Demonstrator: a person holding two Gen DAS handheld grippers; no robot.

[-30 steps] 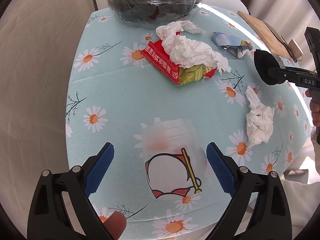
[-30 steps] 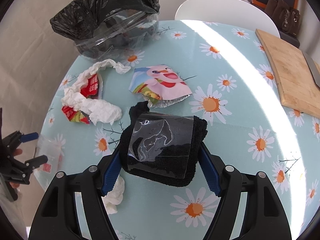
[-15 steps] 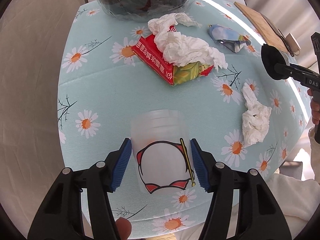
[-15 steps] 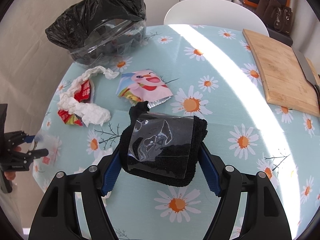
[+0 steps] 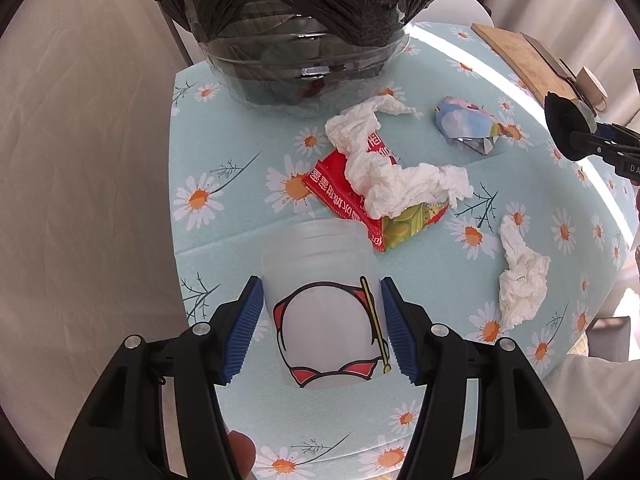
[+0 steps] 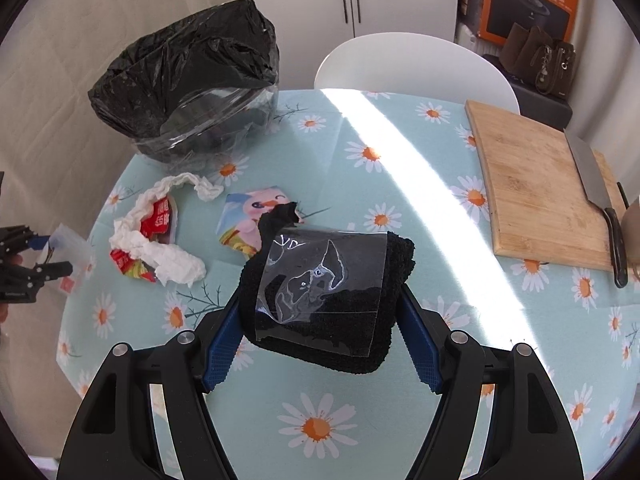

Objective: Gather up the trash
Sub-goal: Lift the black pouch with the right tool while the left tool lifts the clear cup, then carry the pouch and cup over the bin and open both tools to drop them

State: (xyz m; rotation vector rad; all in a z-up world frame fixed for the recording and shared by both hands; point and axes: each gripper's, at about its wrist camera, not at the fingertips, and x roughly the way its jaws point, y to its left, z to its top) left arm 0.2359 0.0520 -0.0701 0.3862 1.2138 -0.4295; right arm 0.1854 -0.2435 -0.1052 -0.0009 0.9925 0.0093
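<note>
Left gripper (image 5: 322, 320) is clamped on a frosted plastic cup (image 5: 320, 280), both blue pads pressed to its sides, the cup held above the daisy-print tablecloth (image 5: 224, 240) near the table's edge

Right gripper (image 6: 320, 320) is clamped on a black cloth bundle (image 6: 340, 344) with a clear film wrap

Left on the cloth: a red wrapper (image 5: 340, 196) under crumpled tissue (image 5: 384, 176), a 2nd tissue wad (image 5: 522, 280), a cartoon packet (image 6: 248, 220)

A black-lined bin (image 5: 304, 32) is seen at the far edge

Sunlit daisy-print table (image 6: 400, 184), white chair (image 6: 412, 60) behind.
</note>
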